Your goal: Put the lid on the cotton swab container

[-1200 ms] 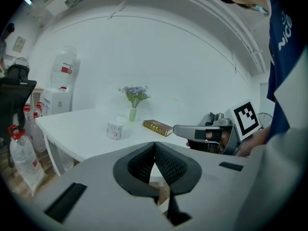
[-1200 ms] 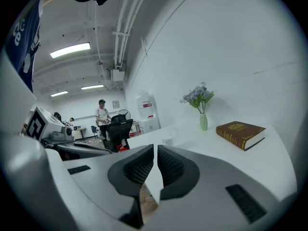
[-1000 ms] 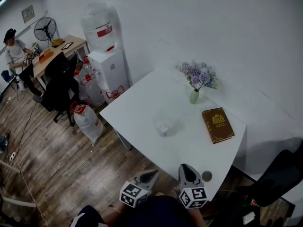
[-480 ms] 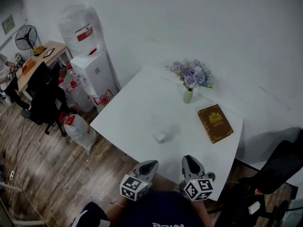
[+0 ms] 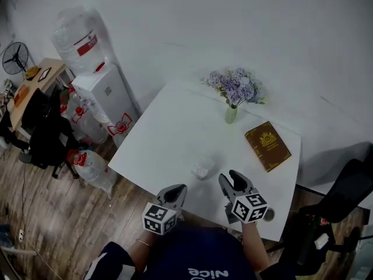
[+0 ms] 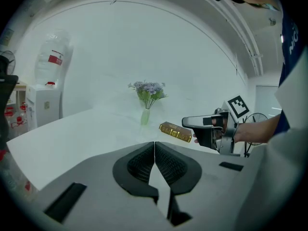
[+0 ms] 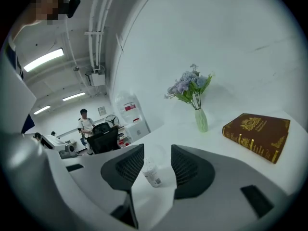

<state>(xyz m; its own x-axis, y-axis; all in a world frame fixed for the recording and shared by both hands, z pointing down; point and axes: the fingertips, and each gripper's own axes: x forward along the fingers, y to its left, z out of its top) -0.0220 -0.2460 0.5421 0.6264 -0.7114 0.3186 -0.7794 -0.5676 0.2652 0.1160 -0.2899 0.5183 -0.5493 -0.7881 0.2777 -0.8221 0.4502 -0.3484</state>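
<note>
Nearest, the left gripper [image 6: 154, 150] has its jaws pressed together, empty. The right gripper [image 7: 158, 154], jaws just opened wide, frames (without touching) the small cotton swab container [image 7: 153, 173] ahead on the white table [image 5: 175, 127]. A hasty approach could topple this light container. Beyond sit a book [image 5: 267, 146] and a flower vase [image 5: 231, 114].

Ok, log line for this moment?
left gripper: shut, empty | right gripper: jaws just opened, nothing between them | small white cotton swab container: on white table, ahead of right jaws, untouched
</note>
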